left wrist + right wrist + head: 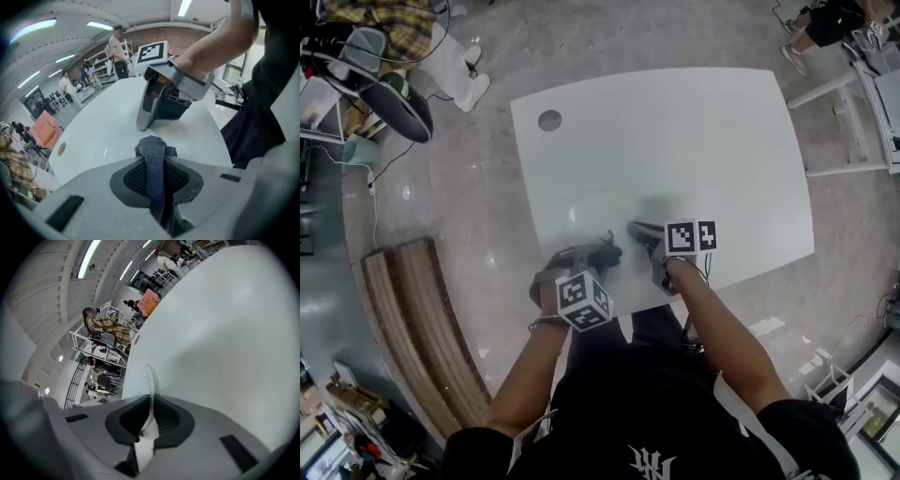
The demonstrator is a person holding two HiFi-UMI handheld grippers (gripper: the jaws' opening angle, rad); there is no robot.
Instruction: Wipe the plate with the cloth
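My right tongs [150, 401] are clamped on the rim of the one pale plate [142, 377], which sits on the white surface [694, 131] near its front edge. My left tongs [154, 165] are shut on the one dark cloth [151, 146]. The plate [592, 212] lies just beyond the left tongs' tips, between both tongs, so I judge the cloth only needs to push forward onto it.
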